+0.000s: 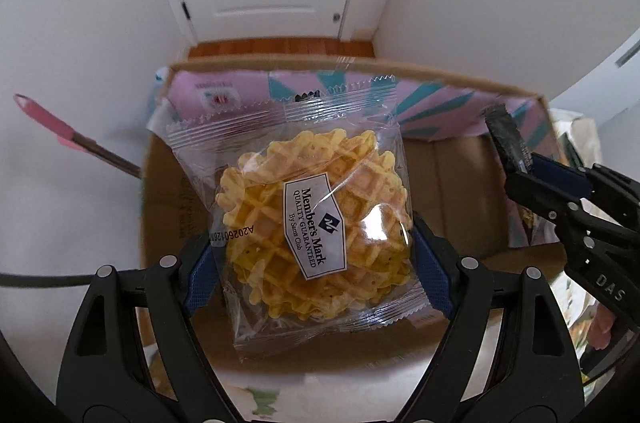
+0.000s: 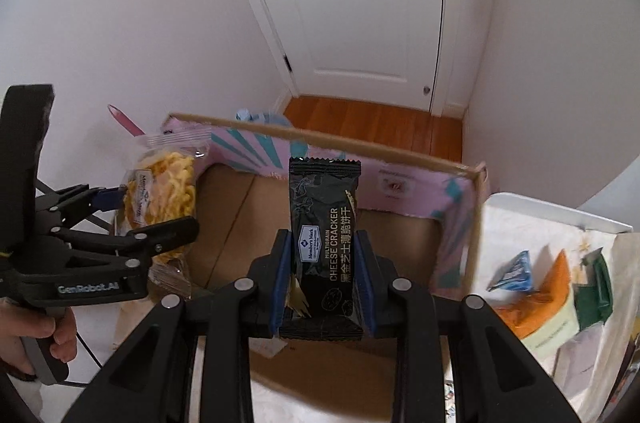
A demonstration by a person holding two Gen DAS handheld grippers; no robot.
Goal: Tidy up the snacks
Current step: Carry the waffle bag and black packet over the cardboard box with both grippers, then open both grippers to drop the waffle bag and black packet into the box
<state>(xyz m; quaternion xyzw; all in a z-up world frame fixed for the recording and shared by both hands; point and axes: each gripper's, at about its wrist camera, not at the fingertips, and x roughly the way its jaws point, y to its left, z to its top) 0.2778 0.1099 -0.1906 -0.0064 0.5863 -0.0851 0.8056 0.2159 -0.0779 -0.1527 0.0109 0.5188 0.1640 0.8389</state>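
Observation:
My left gripper (image 1: 314, 255) is shut on a clear pack of yellow waffle crisps (image 1: 308, 223) and holds it above the open cardboard box (image 1: 460, 183). My right gripper (image 2: 323, 271) is shut on a black cheese cracker pack (image 2: 323, 223), upright over the same box (image 2: 400, 223). In the left wrist view the right gripper (image 1: 532, 167) is at the box's right side with the black pack (image 1: 504, 135). In the right wrist view the left gripper (image 2: 132, 215) is at the box's left side with the waffle pack (image 2: 164, 199).
The box has pink and teal printed flaps (image 2: 248, 147) and stands on a white surface. Blue, orange and green snack packs (image 2: 536, 299) lie to its right. A pink-tipped stick (image 1: 52, 127) pokes out at the left. A white door (image 2: 360, 3) and wood floor lie behind.

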